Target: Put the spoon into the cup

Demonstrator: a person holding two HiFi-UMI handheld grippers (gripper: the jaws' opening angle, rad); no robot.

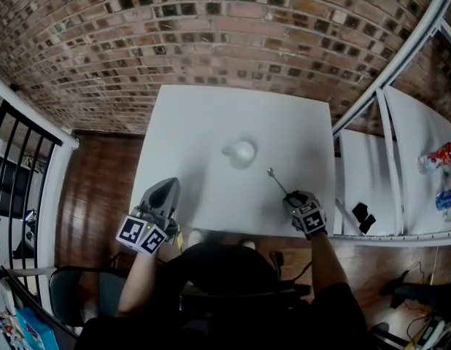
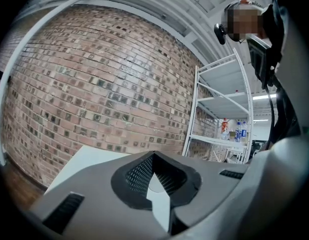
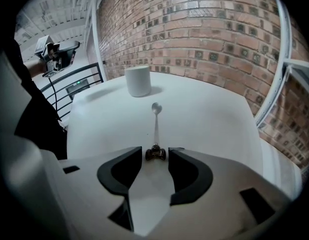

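Observation:
A white cup (image 1: 241, 152) stands upright near the middle of the white table (image 1: 203, 108); in the right gripper view the cup (image 3: 138, 80) is far ahead and a little left. A thin metal spoon (image 1: 278, 181) lies to its right, bowl toward the cup. My right gripper (image 1: 293, 195) is at the spoon's (image 3: 155, 124) handle end. The jaws of the right gripper (image 3: 155, 153) stand either side of that end with thin gaps. My left gripper (image 1: 169, 185) hovers over the table's near left edge, shut on nothing; the left gripper (image 2: 154, 156) points at the brick wall.
A brick wall (image 1: 211, 35) runs behind the table. A white shelf unit (image 1: 401, 159) with bottles (image 1: 441, 159) and a small black object (image 1: 363, 216) stands at the right. A black railing (image 1: 21, 159) is at the left.

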